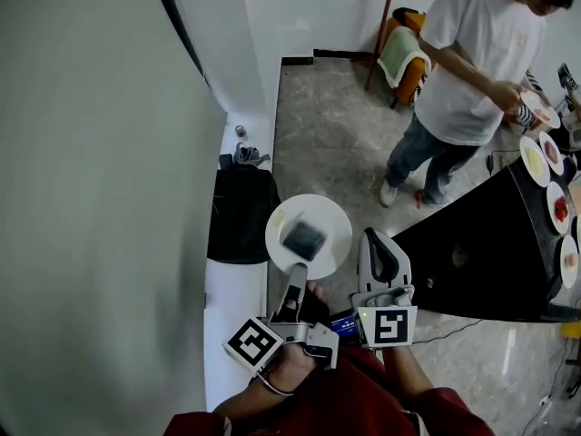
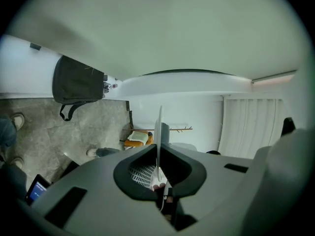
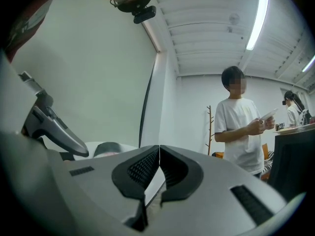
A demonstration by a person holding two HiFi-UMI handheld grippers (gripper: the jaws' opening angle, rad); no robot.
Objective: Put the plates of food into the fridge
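At its near rim, our left hand-held gripper (image 1: pixel 297 275) pinches the plate (image 1: pixel 329 218); we judge it stiff, slick, breakable. Our right hand-held gripper (image 1: pixel 374 240) is clenched, empty.

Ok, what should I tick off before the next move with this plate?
1. Left gripper clamped on the white plate at its rim: ok.
2. Dark food piece sits on the plate: ok.
3. Right gripper shut, nothing in it: ok.
4. Fridge open and within reach: cannot tell, none recognisable in view.
5. Plate clears the black backpack: cannot tell, their edges overlap in the head view.
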